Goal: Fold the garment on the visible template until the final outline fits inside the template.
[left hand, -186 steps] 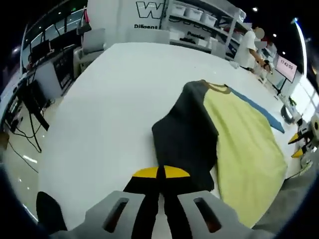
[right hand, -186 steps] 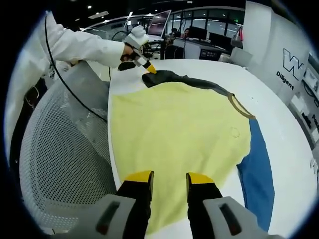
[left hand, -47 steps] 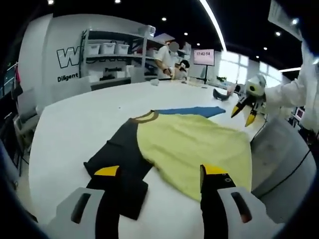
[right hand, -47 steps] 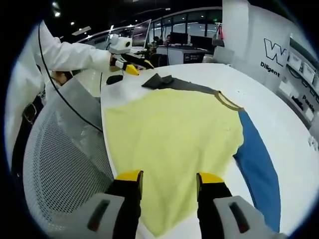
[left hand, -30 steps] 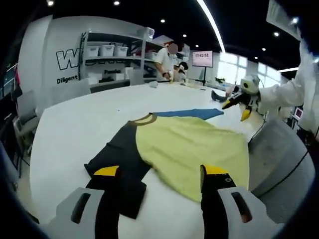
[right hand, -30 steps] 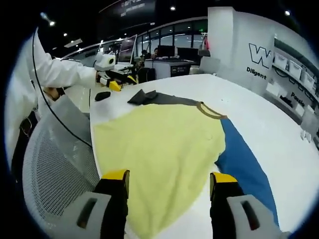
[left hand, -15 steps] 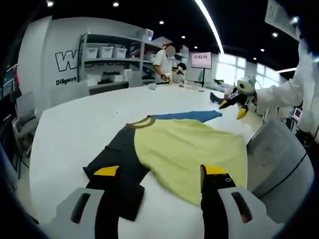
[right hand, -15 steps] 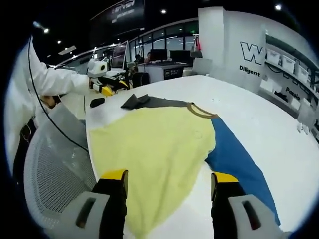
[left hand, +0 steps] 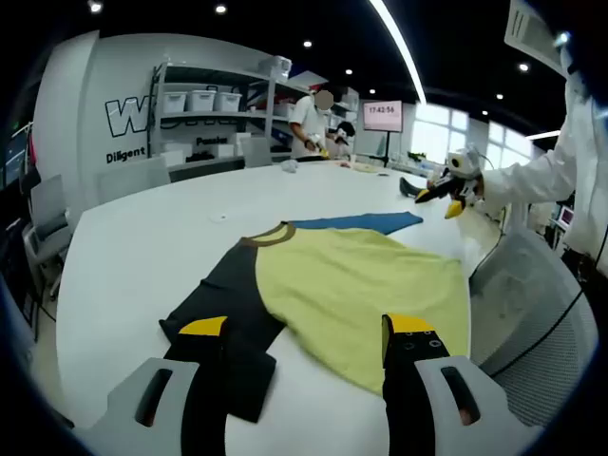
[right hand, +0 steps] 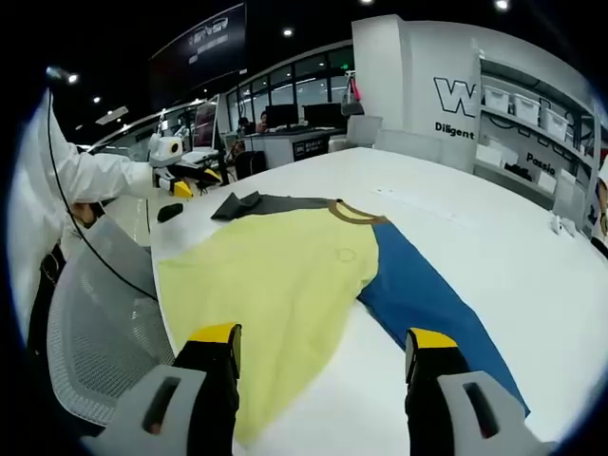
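Observation:
A garment lies flat on the white table [left hand: 133, 247]: yellow body [left hand: 366, 280], black sleeve [left hand: 223, 299], blue sleeve [left hand: 356, 222]. My left gripper [left hand: 306, 328] hovers open at the table's near edge, its left jaw over the crumpled end of the black sleeve, nothing between the jaws. My right gripper [right hand: 323, 337] is open above the yellow body [right hand: 271, 275] and blue sleeve [right hand: 423, 294], holding nothing. The black sleeve [right hand: 256, 202] lies at the far end. The right gripper [left hand: 445, 193] hangs in the air past the garment, in a white-sleeved hand. The left gripper [right hand: 182, 182] sits by the black sleeve.
A grey mesh chair [left hand: 532, 313] stands against the table edge beside the yellow hem, also the chair [right hand: 90, 323]. Shelves with white bins [left hand: 204, 100] and people at a far bench stand behind the table. A small dark object [right hand: 169, 211] lies near the table corner.
My left gripper, shut on the black sleeve 6.2 s ago, has let it go and stands open. My right gripper has opened wider and swung toward the blue sleeve.

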